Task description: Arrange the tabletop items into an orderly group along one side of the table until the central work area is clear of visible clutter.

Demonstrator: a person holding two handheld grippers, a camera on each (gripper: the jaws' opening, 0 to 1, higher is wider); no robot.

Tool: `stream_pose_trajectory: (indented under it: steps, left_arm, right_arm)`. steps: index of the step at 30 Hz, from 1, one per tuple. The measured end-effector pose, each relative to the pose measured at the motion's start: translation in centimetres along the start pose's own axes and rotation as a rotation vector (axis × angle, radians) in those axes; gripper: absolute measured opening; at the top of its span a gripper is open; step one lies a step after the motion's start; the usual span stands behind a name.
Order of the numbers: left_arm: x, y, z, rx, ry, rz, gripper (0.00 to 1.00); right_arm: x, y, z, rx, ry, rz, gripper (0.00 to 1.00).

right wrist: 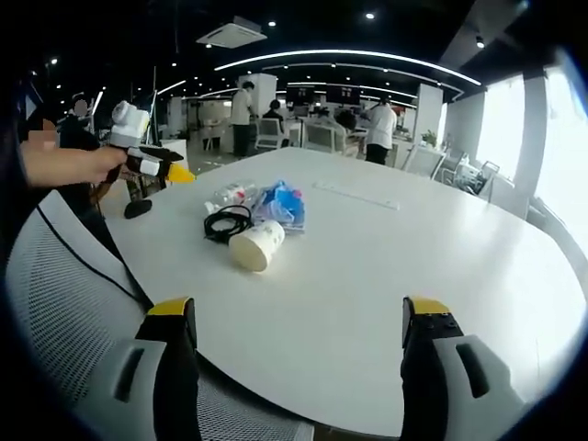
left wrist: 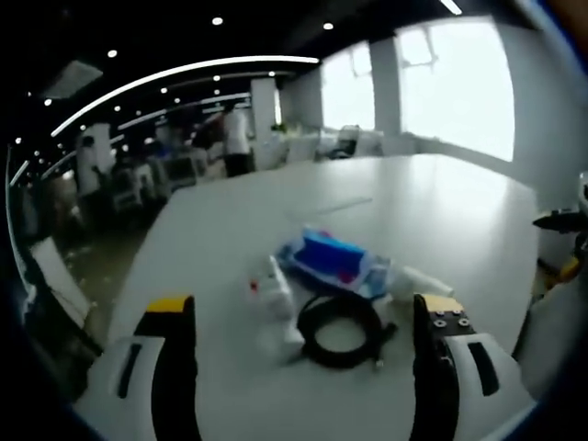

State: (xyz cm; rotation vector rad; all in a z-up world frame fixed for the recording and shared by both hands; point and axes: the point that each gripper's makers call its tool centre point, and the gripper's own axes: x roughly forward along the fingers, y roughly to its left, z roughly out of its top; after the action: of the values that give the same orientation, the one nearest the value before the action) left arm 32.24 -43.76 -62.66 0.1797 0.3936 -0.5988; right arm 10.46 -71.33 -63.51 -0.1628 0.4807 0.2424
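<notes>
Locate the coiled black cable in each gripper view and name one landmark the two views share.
Left gripper view: the coiled black cable lies low in the middle, on the white table between the view's own jaws, just below the blue packet.
Right gripper view: the cable sits left of centre, between the paper cup lying on its side and the plastic bottle.
Shared landmark: the blue packet, right beside the cable.

My grippers' jaws are white and black with yellow tips. On the white table point(right wrist: 413, 248): a black coiled cable point(left wrist: 338, 329), a blue-and-white packet point(left wrist: 333, 260) — and a cream paper cup point(right wrist: 256, 246).
</notes>
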Motion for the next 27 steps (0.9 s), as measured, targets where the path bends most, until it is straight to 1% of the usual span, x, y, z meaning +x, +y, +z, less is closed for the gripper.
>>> stream_pose_trajectory:
  steps: [4,8,11,18,23,27]
  left_arm:
    - [1.5,0.4,-0.6,-0.011,0.016,0.013,0.93]
    - [2.9,1.1,-1.3,-0.055,0.020,0.037,0.91]
    - [3.7,1.3,-1.9,-0.067,0.036,0.045,0.90]
    - [4.9,2.4,-2.9,-0.061,0.060,0.080,0.89]
    - [5.8,3.1,-3.2,-0.078,0.071,0.097,0.85]
    - [6.4,3.5,-2.9,-0.102,0.056,0.116,0.83]
  right_arm:
    - [0.0,-0.4,0.0,0.001,0.003,-0.004,0.92]
    - [0.1,-0.6,0.0,0.001,0.006,-0.007,0.92]
    - [0.1,-0.6,-0.1,0.001,0.011,-0.006,0.92]
    - [0.2,-0.6,-0.1,0.001,0.014,-0.003,0.91]
    - [0.3,-0.6,-0.1,0.003,0.013,-0.006,0.90]
    - [0.3,-0.5,-0.1,0.002,0.014,-0.001,0.89]
